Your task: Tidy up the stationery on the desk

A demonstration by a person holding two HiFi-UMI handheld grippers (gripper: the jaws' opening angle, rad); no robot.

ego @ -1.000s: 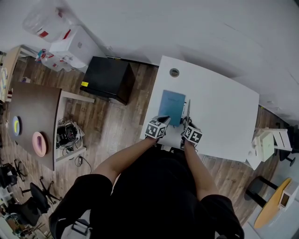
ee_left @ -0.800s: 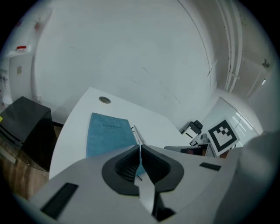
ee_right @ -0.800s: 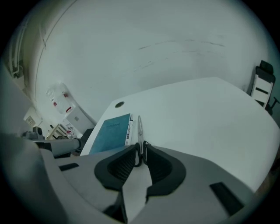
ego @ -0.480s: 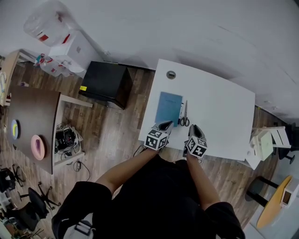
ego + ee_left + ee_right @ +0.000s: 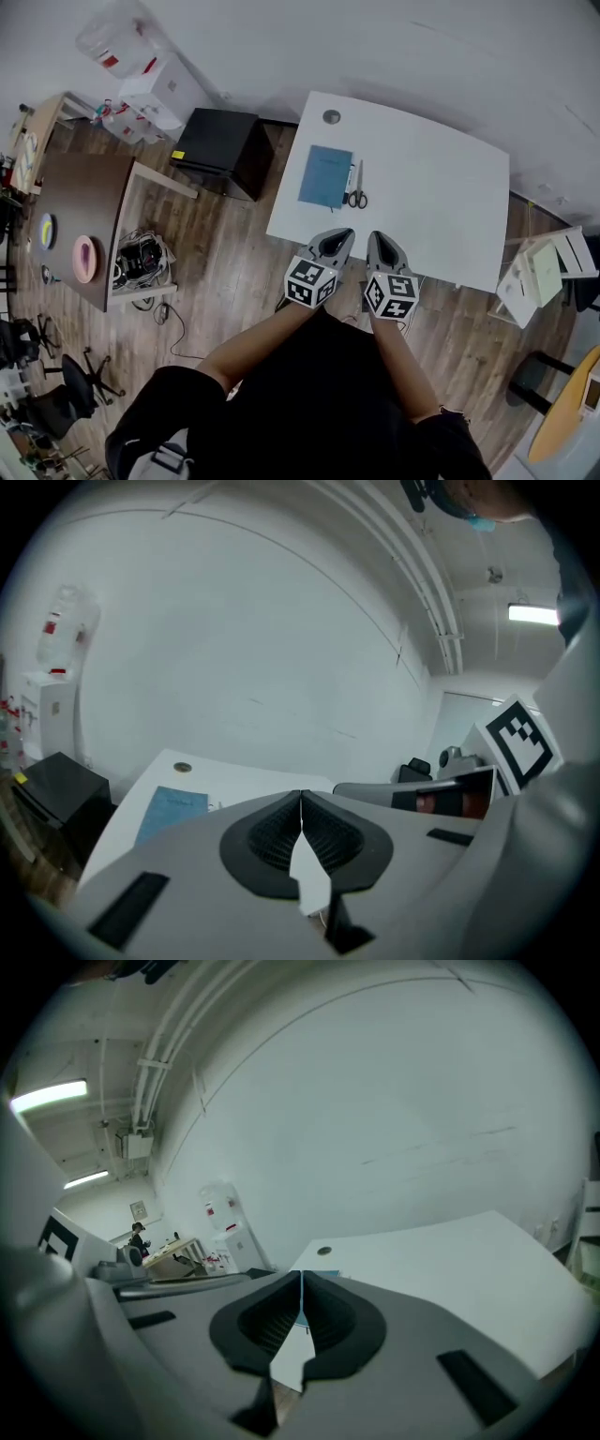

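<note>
In the head view we hold the left gripper (image 5: pixel 343 233) and the right gripper (image 5: pixel 378 237) side by side over the desk's (image 5: pixel 441 187) near edge. The blue notebook (image 5: pixel 325 176) lies by the left edge, with the scissors (image 5: pixel 357 187) just beside it on its right. In the left gripper view our jaws press together on nothing. In the right gripper view the jaws have just been closing and now meet, empty.

Desk (image 5: pixel 441 206) open at right, notebook (image 5: pixel 325 176) and scissors (image 5: pixel 357 193) (side by side) at left, black cabinet (image 5: pixel 220 148) beyond
</note>
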